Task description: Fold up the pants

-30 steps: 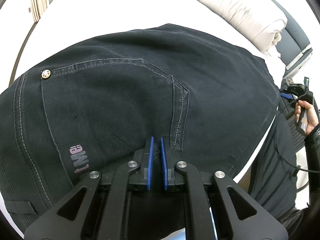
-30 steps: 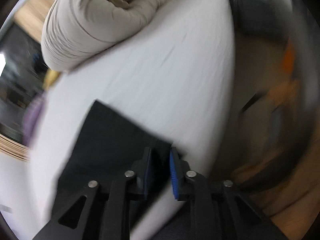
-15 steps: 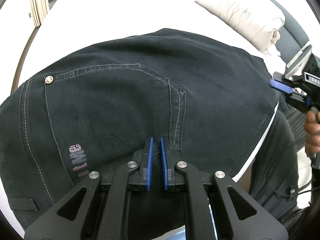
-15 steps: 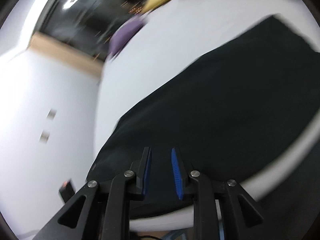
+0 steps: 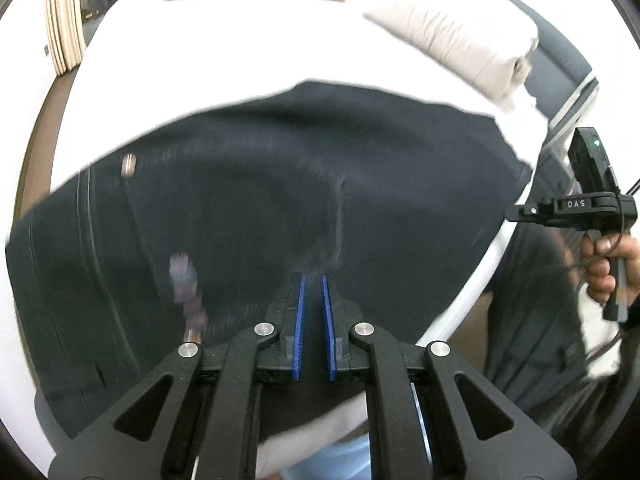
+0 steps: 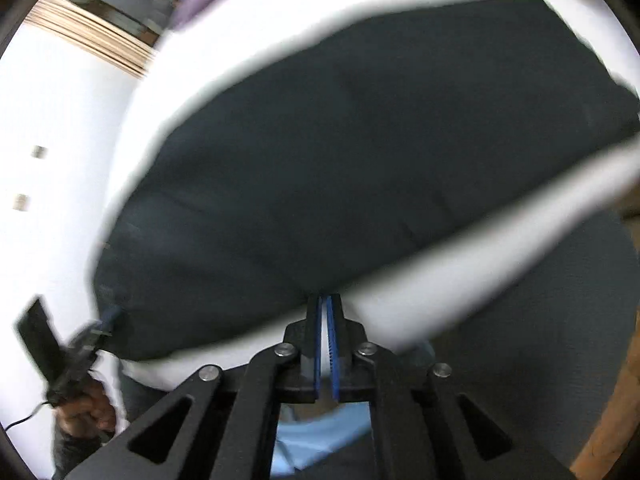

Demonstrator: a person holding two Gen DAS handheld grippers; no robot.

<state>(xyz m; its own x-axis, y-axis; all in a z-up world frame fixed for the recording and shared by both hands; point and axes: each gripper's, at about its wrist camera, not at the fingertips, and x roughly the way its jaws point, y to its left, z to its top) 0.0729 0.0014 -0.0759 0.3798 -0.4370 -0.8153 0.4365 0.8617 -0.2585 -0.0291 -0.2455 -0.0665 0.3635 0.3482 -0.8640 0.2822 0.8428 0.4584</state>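
Your right gripper (image 6: 325, 300) has swung back from the far end of the bed (image 5: 240, 60) to the near edge of the black jeans (image 5: 280, 200) at about six o'clock in its view, and its jaws have just been closing to a narrow slit, though blur hides whether denim is between them. Your left gripper (image 5: 312, 280) stays nearly shut with the jeans' near hem at its tips and has lifted slightly. Judging by this, both near corners are about to be carried toward twelve o'clock for the next fold.
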